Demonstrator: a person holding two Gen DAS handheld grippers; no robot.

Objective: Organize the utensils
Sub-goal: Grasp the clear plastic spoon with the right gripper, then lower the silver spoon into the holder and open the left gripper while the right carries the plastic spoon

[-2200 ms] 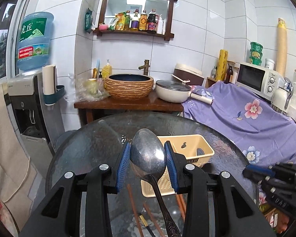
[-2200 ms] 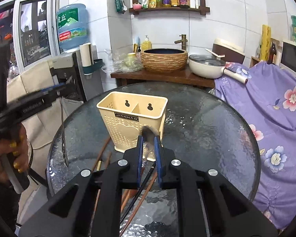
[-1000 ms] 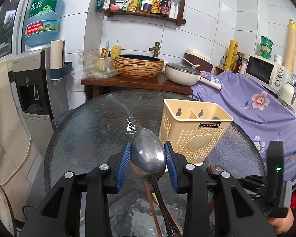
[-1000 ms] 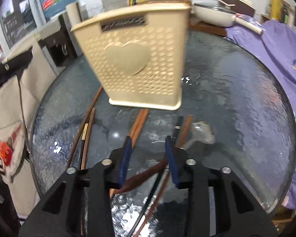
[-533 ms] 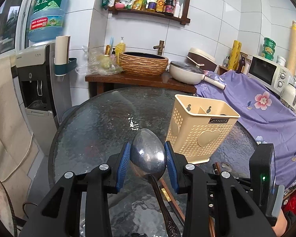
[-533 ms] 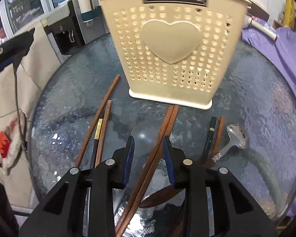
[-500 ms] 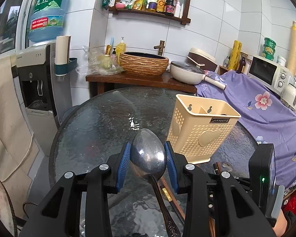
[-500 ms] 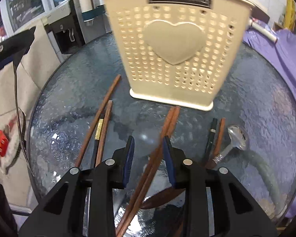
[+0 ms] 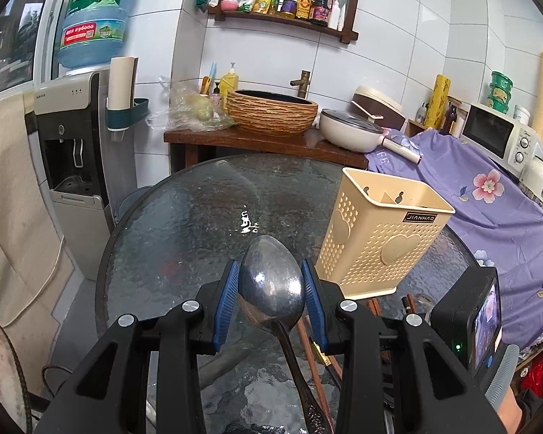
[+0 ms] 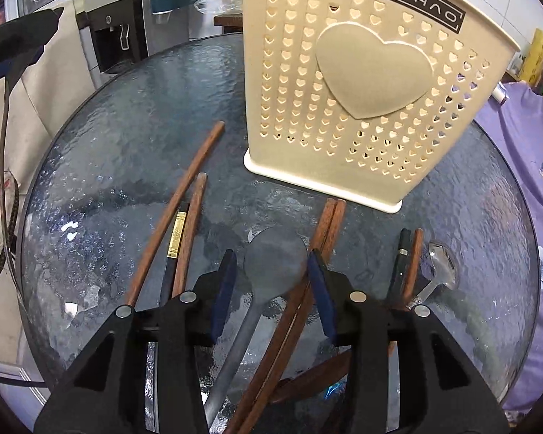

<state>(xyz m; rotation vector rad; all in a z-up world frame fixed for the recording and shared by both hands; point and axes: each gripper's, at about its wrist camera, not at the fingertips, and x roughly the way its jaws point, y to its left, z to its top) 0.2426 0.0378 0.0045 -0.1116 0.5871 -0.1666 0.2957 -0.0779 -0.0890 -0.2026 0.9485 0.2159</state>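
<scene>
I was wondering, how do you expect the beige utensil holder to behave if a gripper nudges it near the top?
The utensil holder looks like thin perforated plastic, so probably light. It stands tall on a narrower base, so a high push may tip it. On the smooth glass table it could also slide.

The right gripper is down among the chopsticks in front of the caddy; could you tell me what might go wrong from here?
1. The right gripper brackets a pair of brown chopsticks and what looks like a spoon's reflection; closing may catch only one stick.
2. The beige utensil caddy stands close ahead; a forward push could shove it.
3. The left gripper pinches its metal spoon by the smooth bowl, so it might slip.
</scene>
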